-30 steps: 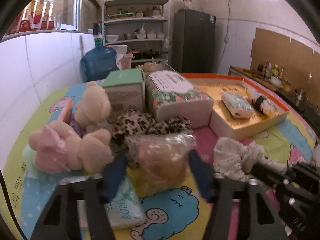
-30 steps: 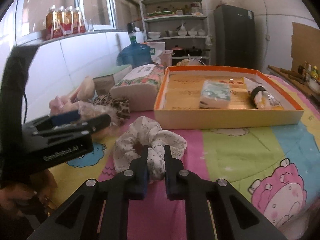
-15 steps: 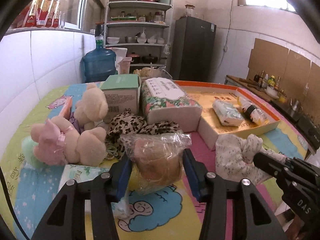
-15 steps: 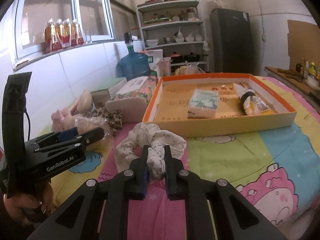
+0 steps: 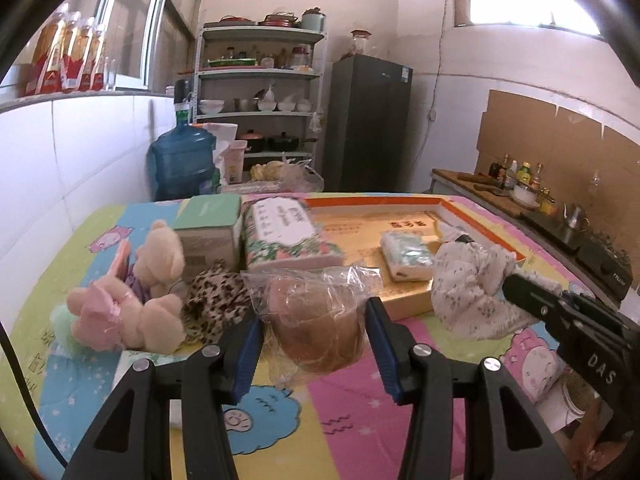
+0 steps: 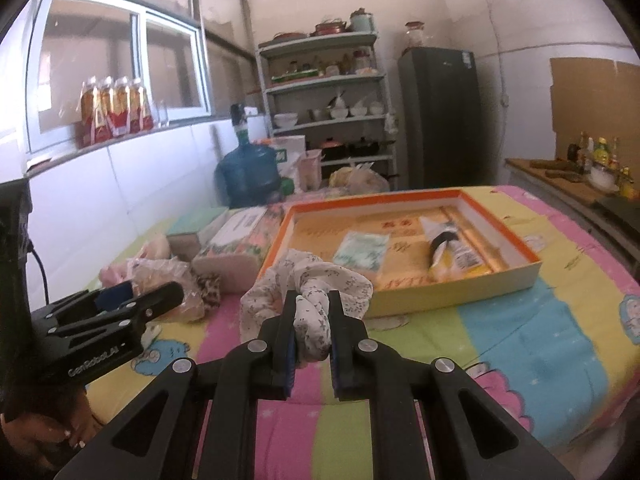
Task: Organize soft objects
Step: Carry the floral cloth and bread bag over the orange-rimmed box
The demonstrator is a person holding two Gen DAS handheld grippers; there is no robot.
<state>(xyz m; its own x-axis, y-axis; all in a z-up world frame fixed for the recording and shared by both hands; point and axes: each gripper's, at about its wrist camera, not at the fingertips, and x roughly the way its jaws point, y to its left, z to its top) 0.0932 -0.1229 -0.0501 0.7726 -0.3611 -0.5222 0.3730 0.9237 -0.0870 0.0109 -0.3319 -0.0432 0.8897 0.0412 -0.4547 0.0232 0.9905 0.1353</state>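
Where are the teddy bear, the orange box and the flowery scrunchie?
teddy bear [image 5: 160, 250]: left wrist view, on its head.
orange box [image 6: 456, 300]: right wrist view, near wall.
flowery scrunchie [image 6: 344, 280]: right wrist view, on its upper ruffle.

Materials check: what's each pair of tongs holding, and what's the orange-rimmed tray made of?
Left tongs: bagged bun, looks like soft bread in thin clear plastic film, going by the glossy crinkles.
Right tongs: floral scrunchie, matte printed fabric, gathered and bunched.
Orange-rimmed tray: probably printed cardboard, with flat matte walls and crisp folded corners.
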